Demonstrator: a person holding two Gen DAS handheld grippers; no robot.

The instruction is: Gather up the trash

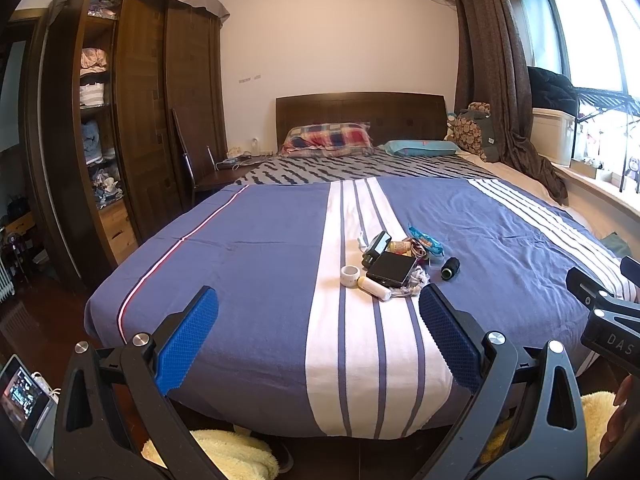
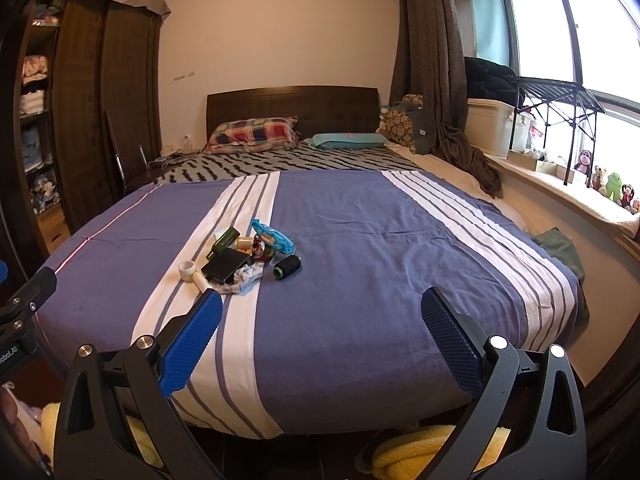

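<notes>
A small heap of items lies on the blue and white striped bedspread (image 1: 248,248): a blue snack wrapper (image 1: 426,239), a flat black box (image 1: 392,269), a white tape roll (image 1: 351,276), a small cream bottle (image 1: 374,288), a dark spool (image 1: 450,269), a black and green pack (image 1: 377,245) and crumpled cloth (image 1: 412,282). The heap also shows in the right wrist view, with the wrapper (image 2: 272,237), box (image 2: 224,266) and spool (image 2: 287,267). My left gripper (image 1: 318,300) is open and empty at the foot of the bed, short of the heap. My right gripper (image 2: 322,304) is open and empty, to the right of the heap.
A brown wardrobe (image 1: 132,128) stands at the left. Pillows (image 1: 326,140) and the headboard (image 1: 360,114) are at the far end. A window sill with soft toys (image 2: 612,188) and a curtain (image 2: 436,80) run along the right. Yellow fluffy fabric (image 2: 416,456) lies on the floor below.
</notes>
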